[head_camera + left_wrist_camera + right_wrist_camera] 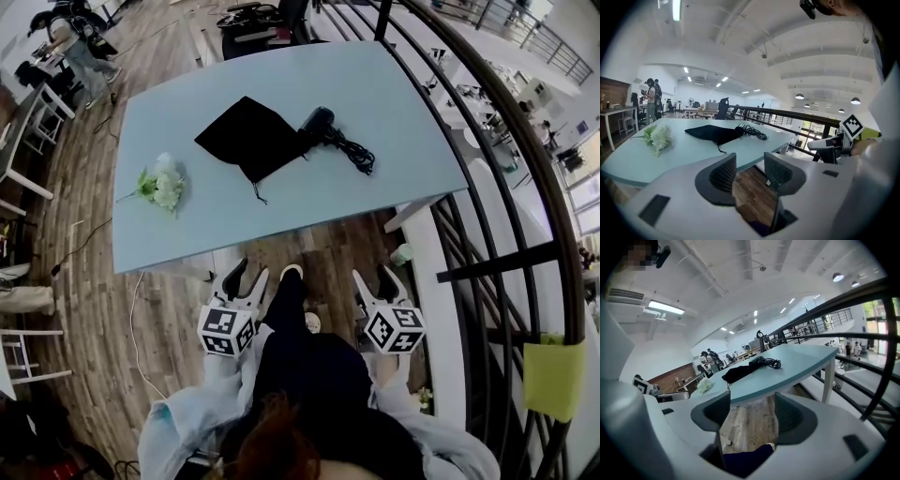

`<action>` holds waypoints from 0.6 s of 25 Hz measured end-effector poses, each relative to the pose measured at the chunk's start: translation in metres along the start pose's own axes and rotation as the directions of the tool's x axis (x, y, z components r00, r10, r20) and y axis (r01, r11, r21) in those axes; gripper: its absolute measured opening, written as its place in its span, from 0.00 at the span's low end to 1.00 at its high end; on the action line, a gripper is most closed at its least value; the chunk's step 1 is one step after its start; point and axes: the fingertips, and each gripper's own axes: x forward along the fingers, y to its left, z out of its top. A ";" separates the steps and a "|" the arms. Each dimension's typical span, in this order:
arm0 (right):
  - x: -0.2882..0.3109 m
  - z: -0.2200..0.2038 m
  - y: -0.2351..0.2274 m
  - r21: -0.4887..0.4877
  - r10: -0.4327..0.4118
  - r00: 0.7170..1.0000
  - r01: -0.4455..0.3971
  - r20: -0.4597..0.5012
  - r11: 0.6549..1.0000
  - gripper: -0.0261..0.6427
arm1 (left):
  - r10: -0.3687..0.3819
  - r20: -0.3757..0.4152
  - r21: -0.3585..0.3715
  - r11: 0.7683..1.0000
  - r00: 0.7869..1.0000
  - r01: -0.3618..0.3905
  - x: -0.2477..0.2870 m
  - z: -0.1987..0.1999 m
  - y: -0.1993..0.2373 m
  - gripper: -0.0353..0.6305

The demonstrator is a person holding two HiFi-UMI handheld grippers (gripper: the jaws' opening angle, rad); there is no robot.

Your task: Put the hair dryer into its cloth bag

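Head view: left gripper (245, 277) and right gripper (375, 278) are both held low, on the near side of the light blue worktop (394, 89), over the wooden floor (103, 309). Neither reaches the worktop's near edge.

Left gripper view: fingers (723, 176) stand apart, moderately wide. Only floor boards and the worktop edge show in the gap. Nothing is held or touched.

Right gripper view: fingers (793, 418) also stand apart, a fairly wide gap. Floor and a dark trouser leg show through it. Nothing is held or touched.

Black cloth bag (251, 138) lies flat near the middle of the worktop, one corner toward the near edge, with a thin drawstring (258, 194) trailing from that corner. It looks flat, with no bulge; its opening cannot be made out.

Hair dryer (317, 120), black, lies outside the bag, against its far right edge. Its coiled cord (354, 155) runs off to the right and nearer.

White flower bunch (165, 185) lies on the left of the worktop, well apart from the bag.
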 end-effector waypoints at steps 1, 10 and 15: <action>0.000 0.001 0.000 -0.008 -0.002 1.000 0.002 -0.002 1.000 0.48 | -0.004 -0.003 -0.001 1.000 1.000 0.004 0.002 0.000 -0.001 0.33; 0.024 0.020 -0.016 0.011 -0.031 0.999 0.031 0.006 0.999 0.49 | -0.059 -0.028 0.000 0.998 0.998 0.059 0.042 0.017 -0.003 0.33; 0.054 0.037 -0.028 -0.002 -0.049 0.999 0.049 0.002 0.999 0.49 | -0.087 -0.028 -0.001 0.996 0.996 0.087 0.083 0.030 0.010 0.33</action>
